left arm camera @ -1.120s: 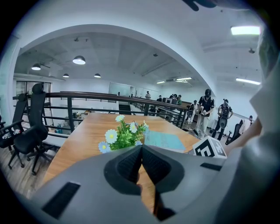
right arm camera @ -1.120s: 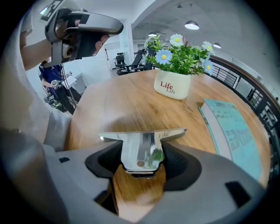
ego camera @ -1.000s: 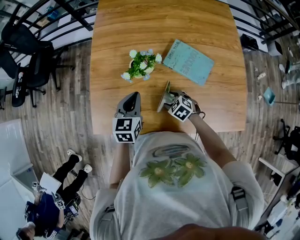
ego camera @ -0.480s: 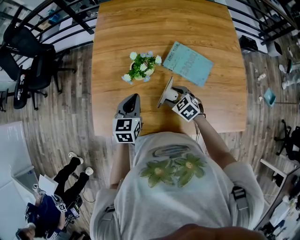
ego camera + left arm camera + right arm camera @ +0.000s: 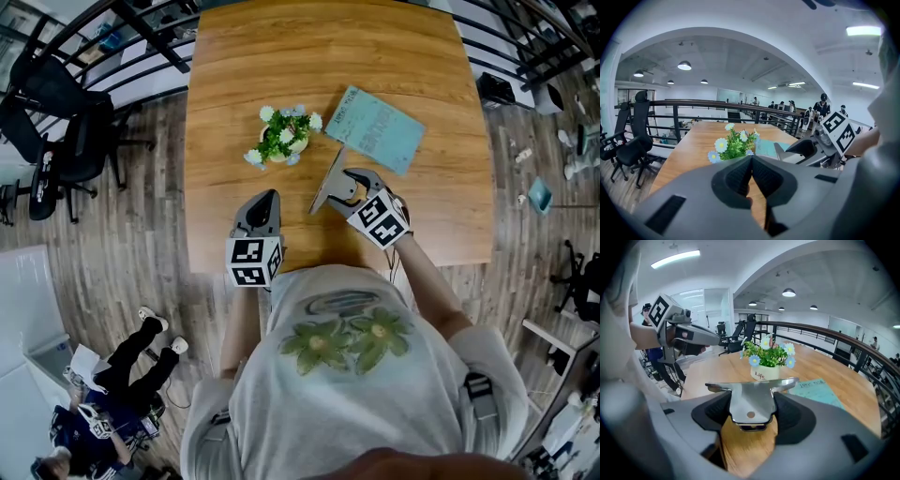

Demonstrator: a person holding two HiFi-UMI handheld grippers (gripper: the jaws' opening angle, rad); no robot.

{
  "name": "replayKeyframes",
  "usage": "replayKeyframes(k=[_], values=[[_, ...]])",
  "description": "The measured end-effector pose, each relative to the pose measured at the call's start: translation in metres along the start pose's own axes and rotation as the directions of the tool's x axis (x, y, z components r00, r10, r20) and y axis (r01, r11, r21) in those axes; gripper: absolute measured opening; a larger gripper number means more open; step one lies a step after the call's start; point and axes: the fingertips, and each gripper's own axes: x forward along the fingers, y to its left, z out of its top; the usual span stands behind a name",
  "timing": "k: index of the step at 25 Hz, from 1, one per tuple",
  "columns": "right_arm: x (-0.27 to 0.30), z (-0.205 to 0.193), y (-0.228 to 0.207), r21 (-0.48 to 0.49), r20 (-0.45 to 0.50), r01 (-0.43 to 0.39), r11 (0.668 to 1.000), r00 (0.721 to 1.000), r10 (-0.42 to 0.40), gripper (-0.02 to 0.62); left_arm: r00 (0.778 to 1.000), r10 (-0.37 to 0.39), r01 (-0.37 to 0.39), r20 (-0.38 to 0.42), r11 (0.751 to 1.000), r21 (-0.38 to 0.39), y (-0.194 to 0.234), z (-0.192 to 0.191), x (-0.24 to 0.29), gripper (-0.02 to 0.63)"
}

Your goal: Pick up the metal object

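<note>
A flat shiny metal object (image 5: 751, 402) with a small hole and a long crossbar sits between my right gripper's pads. My right gripper (image 5: 343, 187) is shut on it and holds it above the wooden table (image 5: 262, 56); in the head view the metal object (image 5: 327, 182) points up and left toward the plant. My left gripper (image 5: 263, 209) rests near the table's front edge, shut with nothing between its pads (image 5: 740, 176). The right gripper (image 5: 813, 147) also shows at the right of the left gripper view.
A small potted plant with white and blue flowers (image 5: 281, 134) stands mid-table, left of a teal book (image 5: 377, 127). A black railing (image 5: 141, 47) and office chairs (image 5: 56, 122) lie left of the table. A person (image 5: 103, 412) is on the floor at lower left.
My right gripper has lifted and swung the metal object slightly up and to the right. The left gripper has stayed in place.
</note>
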Motion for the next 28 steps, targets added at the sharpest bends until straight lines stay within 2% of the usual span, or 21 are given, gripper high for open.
replayKeyframes(k=[12,28], values=[[-0.035,0.055,0.001,0.008,0.149,0.018,1.000,0.989,-0.019,0.288,1.000,0.007,-0.007,0.005,1.000,0.006,0.000,0.001,-0.002,0.014],[-0.079,0.103,-0.002,0.021,0.323,0.058,0.998,0.944,-0.061,0.288,0.999,-0.008,0.008,0.032,1.000,-0.011,-0.003,0.015,-0.005,0.014]])
